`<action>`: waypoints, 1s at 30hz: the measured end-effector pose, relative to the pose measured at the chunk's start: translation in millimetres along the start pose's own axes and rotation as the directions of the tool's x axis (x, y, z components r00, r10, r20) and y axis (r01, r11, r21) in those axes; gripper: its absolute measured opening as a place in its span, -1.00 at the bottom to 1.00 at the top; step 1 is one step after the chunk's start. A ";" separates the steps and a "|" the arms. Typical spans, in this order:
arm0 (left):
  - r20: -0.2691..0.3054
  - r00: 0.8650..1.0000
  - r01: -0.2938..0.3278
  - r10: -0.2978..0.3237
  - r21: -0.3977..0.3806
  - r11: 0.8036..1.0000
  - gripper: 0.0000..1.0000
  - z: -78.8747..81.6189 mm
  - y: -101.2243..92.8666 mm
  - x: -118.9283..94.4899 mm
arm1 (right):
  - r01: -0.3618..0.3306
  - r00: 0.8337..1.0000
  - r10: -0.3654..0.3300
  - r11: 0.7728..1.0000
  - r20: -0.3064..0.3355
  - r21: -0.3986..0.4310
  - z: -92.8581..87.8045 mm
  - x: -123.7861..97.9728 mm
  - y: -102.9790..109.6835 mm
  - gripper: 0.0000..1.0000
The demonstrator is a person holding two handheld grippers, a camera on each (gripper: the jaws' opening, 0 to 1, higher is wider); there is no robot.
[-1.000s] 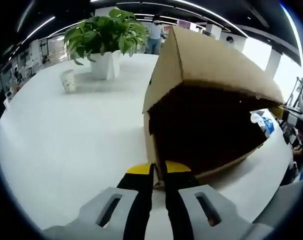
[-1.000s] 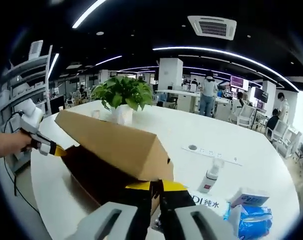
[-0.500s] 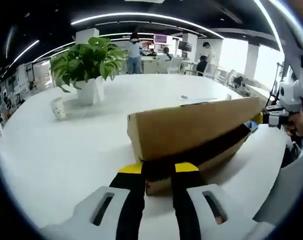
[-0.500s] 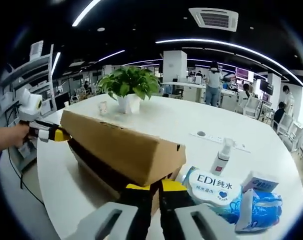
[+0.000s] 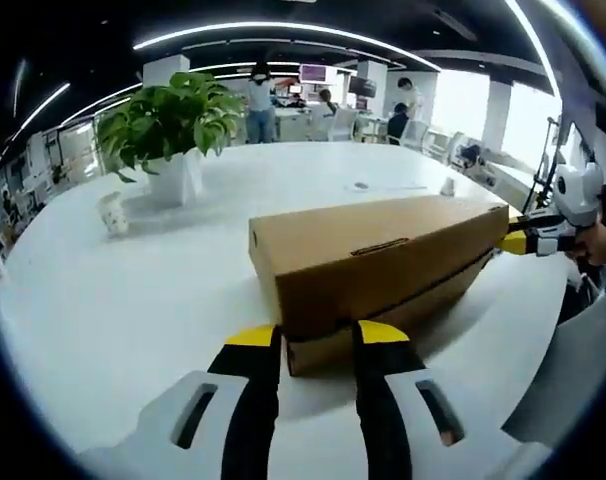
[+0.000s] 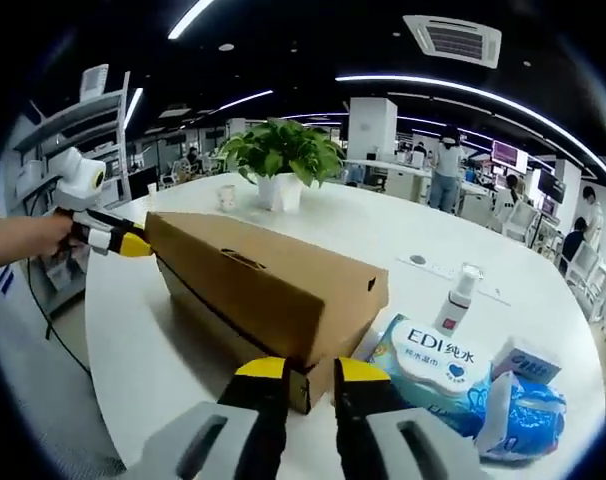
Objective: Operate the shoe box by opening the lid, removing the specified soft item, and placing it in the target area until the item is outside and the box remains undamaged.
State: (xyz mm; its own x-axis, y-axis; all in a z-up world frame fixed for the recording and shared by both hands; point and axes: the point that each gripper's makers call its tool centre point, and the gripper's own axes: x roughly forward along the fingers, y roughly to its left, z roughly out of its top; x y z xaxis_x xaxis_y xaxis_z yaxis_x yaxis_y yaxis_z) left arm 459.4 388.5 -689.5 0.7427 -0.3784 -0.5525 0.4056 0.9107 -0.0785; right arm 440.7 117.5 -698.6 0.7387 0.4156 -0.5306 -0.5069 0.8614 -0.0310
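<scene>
A brown cardboard shoe box (image 5: 383, 255) lies on the white table (image 5: 103, 300) with its lid down. My left gripper (image 5: 318, 340) is open, its yellow-tipped jaws standing either side of the box's near end without pinching it. At the far end, my right gripper (image 5: 531, 241) points at the lid's corner. In the right gripper view, the box (image 6: 273, 285) runs away from me and my right gripper (image 6: 311, 372) is open at its near corner. My left gripper (image 6: 128, 243) sits at the far corner. The box's contents are hidden.
A potted plant (image 5: 168, 125) and a paper cup (image 5: 110, 212) stand behind the box. Beside the box's right end lie a wet-wipes pack (image 6: 438, 360), a spray bottle (image 6: 461, 297) and a blue tissue pack (image 6: 528, 415). People stand at desks in the background.
The lid, held raised a second ago, has come down onto the box. Both grippers had been shut on its end edges and have now spread their jaws and let go.
</scene>
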 end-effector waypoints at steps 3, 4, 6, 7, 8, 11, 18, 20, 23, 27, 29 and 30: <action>-0.014 1.000 -0.002 0.003 0.007 1.000 -0.43 -5.1 -1.2 -0.6 | -0.009 1.000 0.009 1.000 -0.010 -0.008 -3.4 0.9 2.1 -0.71; -0.015 1.000 -0.002 0.002 0.008 1.000 -0.43 -5.9 -1.5 -0.7 | -0.011 1.000 0.011 1.000 -0.015 -0.016 -4.8 1.6 2.5 -0.71; -0.021 1.000 -0.005 0.005 0.000 1.000 -0.43 -8.0 -0.2 0.3 | -0.016 1.000 0.015 0.999 -0.022 -0.028 -7.2 2.7 3.8 -0.68; -0.021 1.000 -0.004 0.004 0.001 1.000 -0.43 -8.6 -0.6 0.5 | -0.021 0.999 0.020 0.999 -0.025 -0.028 -8.3 2.9 4.7 -0.67; -0.020 1.000 -0.004 0.004 0.000 1.000 -0.42 -8.5 -1.0 0.5 | -0.022 0.999 0.021 0.999 -0.031 -0.034 -10.0 3.5 4.9 -0.67; -0.032 0.999 0.000 0.000 0.010 1.000 -0.41 -11.0 -2.3 1.4 | -0.030 0.999 0.028 0.998 -0.040 -0.049 -12.7 4.8 6.1 -0.66; -0.026 1.000 0.002 -0.001 0.027 1.000 -0.42 -8.4 -2.8 0.4 | -0.051 0.998 0.049 0.998 -0.029 -0.047 -9.3 4.4 8.1 -0.64; -0.023 1.000 0.003 -0.003 0.027 1.000 -0.42 -7.5 -3.2 0.1 | -0.060 0.998 0.059 0.997 -0.023 -0.042 -6.7 4.1 10.1 -0.58; -0.010 1.000 0.001 -0.001 0.030 1.000 -0.43 -5.1 -1.9 0.6 | -0.057 0.998 0.057 0.997 -0.014 -0.052 -3.5 4.6 9.9 -0.57; -0.006 1.000 0.006 -0.006 0.036 0.999 -0.43 -5.3 0.2 3.7 | -0.052 0.999 0.052 0.998 -0.018 -0.043 -4.6 7.3 8.4 -0.57; -0.007 1.000 0.004 -0.004 0.038 0.999 -0.46 -5.8 1.2 3.9 | -0.050 0.999 0.049 0.998 -0.019 -0.036 -5.2 7.9 8.6 -0.58; -0.007 1.000 0.005 -0.005 0.032 0.999 -0.47 -6.1 2.1 4.1 | -0.044 0.999 0.043 0.999 -0.022 -0.029 -6.2 8.7 8.2 -0.59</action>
State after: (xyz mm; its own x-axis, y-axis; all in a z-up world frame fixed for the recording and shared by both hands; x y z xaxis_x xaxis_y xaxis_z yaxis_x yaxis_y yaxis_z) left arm 460.0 389.9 -697.0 0.7366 -0.3819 -0.5582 0.4263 0.9029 -0.0551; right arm 440.2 126.4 -708.7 0.7064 0.4458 -0.5499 -0.5513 0.8337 -0.0324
